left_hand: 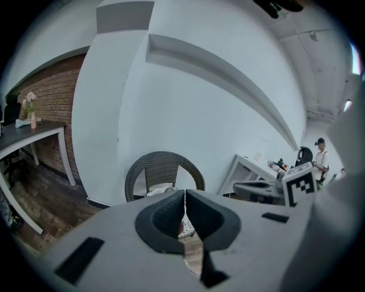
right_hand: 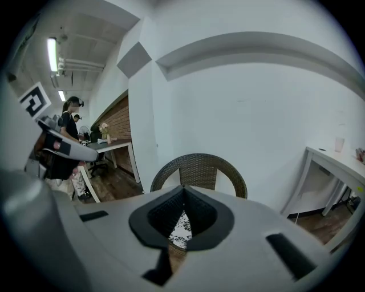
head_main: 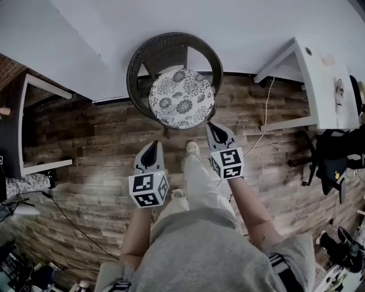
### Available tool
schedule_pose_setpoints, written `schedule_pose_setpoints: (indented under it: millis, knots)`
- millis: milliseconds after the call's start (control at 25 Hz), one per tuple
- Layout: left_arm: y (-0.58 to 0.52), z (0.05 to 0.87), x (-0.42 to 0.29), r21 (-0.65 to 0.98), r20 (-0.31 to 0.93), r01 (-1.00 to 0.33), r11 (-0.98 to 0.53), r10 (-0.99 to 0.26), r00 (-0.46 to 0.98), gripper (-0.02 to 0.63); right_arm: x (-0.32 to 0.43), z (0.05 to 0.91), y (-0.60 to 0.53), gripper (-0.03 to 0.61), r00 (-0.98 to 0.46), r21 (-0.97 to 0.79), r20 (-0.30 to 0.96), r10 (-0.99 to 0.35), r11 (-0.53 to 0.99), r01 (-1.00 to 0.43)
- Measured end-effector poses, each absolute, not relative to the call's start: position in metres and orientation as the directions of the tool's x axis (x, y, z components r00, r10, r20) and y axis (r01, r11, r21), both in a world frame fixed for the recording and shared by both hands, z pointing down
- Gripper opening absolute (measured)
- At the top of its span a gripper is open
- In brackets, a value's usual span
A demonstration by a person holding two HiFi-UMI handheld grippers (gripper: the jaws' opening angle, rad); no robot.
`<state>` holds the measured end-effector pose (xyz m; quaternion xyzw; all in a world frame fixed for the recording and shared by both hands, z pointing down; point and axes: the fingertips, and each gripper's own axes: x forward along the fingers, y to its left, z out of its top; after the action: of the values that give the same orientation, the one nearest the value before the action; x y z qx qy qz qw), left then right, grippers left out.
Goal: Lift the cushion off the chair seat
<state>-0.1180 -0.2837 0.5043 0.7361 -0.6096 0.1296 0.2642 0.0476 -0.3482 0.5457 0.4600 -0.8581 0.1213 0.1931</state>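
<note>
Step in hand: approach, judged. No contact is made yet.

The cushion [head_main: 181, 98], round with a floral print, lies flat on the seat of the wicker chair [head_main: 165, 48] and is undisturbed.

The left gripper [head_main: 150, 149] is held short of the chair's front, over bare floor [head_main: 97, 131]. Its jaws are seen pressed together in the left gripper view, with nothing between them.

The right gripper [head_main: 214, 130] is held further forward, its tip just beside the cushion's near right edge in the head view. Touching is judged unlikely, since the right gripper view shows the chair ahead of the jaws. These jaws are likewise closed and empty.

Next move, judged: both pairs of jaws are to be parted and brought down to the cushion's rim, one at each side, then closed on the edge before any lift. The cushion looks thin and soft, so sagging is expected if it is taken at one edge only. Ties to the seat cannot be ruled out; none are seen.

Surface and room: the floor is laid in dark wood planks. The chair is set against a plain white wall [head_main: 188, 17]. A white table [head_main: 319, 80] stands at the right, with a cable [head_main: 263, 108] trailing below it. A dark desk [left_hand: 23, 134] bearing a vase [left_hand: 32, 117] stands by a brick wall [left_hand: 54, 108] at the left.
</note>
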Motion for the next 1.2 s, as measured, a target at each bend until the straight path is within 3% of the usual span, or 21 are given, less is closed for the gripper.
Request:
schedule_pose_setpoints:
  millis: [560,1200]
  knots:
    - [-0.348,0.583,-0.105,0.251,0.580,-0.963,-0.096,-0.782,0.229,0.009,0.056,0.694,-0.419,0.003,-0.458,-0.084,0.585,-0.669,0.512,-0.855]
    - [-0.381,0.656,-0.100,0.251,0.639,-0.966,-0.058,-0.740,0.210,0.009,0.067,0.858,-0.440,0.137,-0.418,-0.094,0.755,-0.504,0.549,-0.831]
